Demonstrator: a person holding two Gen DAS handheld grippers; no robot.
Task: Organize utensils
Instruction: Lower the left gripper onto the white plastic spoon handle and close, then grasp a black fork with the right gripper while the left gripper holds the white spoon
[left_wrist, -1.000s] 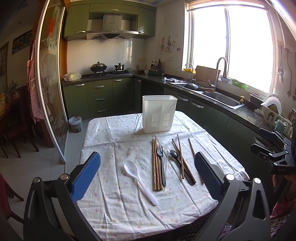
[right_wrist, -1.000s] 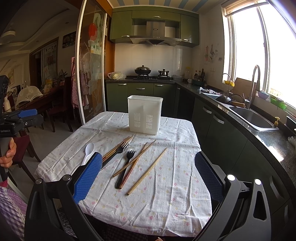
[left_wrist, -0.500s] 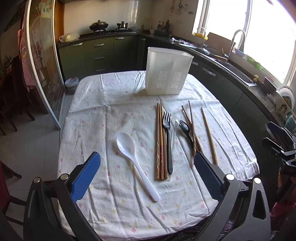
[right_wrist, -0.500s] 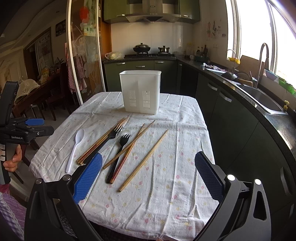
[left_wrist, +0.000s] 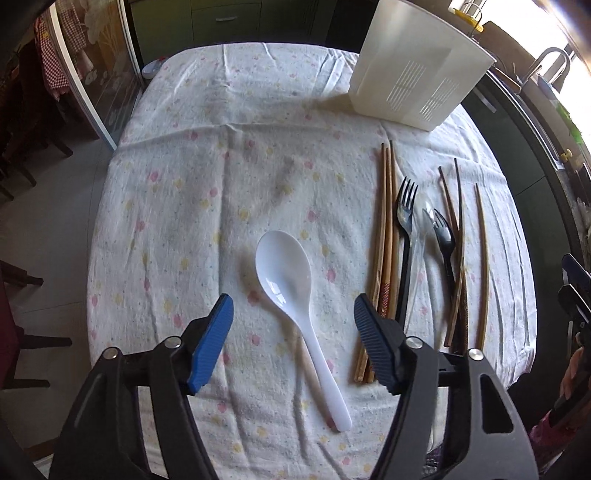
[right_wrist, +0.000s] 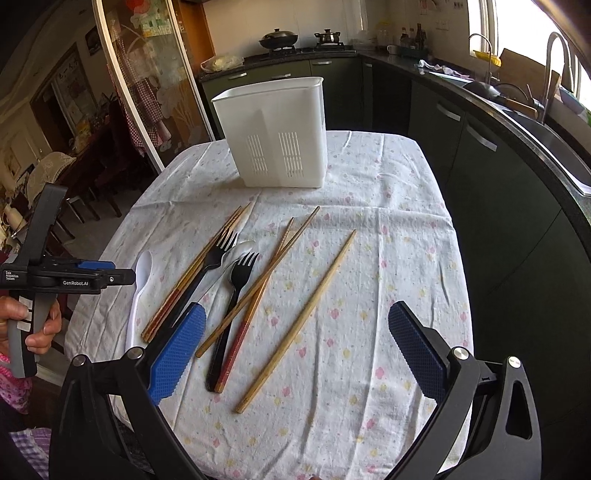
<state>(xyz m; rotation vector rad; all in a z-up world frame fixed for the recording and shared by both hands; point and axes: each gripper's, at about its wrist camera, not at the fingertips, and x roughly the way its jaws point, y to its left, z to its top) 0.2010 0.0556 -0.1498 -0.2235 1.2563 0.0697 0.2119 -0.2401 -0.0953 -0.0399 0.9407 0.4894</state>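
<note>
Left gripper (left_wrist: 293, 314): pointed steeply down over the near part of the table; jaws closing, blue pads either side of the white spoon (left_wrist: 291, 280) but clear of it, nothing pinched.

Right gripper (right_wrist: 295, 339): jaws spread wide, nothing between the pads; it hangs over the near right of the table, above the handle ends of the utensils.

White spoon: lies flat on the tablecloth (left_wrist: 207, 177), bowl toward the far side, handle toward the near edge, alone to the left of the other utensils.

Bundle of chopsticks (left_wrist: 384, 236): just right of the spoon, lying together, running near to far.

Black fork (left_wrist: 405, 229): right beside the bundle, tines toward the far side.

Clear spoon (left_wrist: 424, 221): between the two black forks; hard to make out.

Second black fork (right_wrist: 236, 295): crossed by a loose pair of chopsticks (right_wrist: 280, 247).

Single chopstick (right_wrist: 306, 306): farthest right, apart from the rest.

White utensil holder (right_wrist: 275, 133): upright at the far side of the table, slotted wall facing the utensils; inside not visible.

Person's hand (right_wrist: 37, 325): at the left in the right wrist view, gripping the left gripper's handle.
</note>
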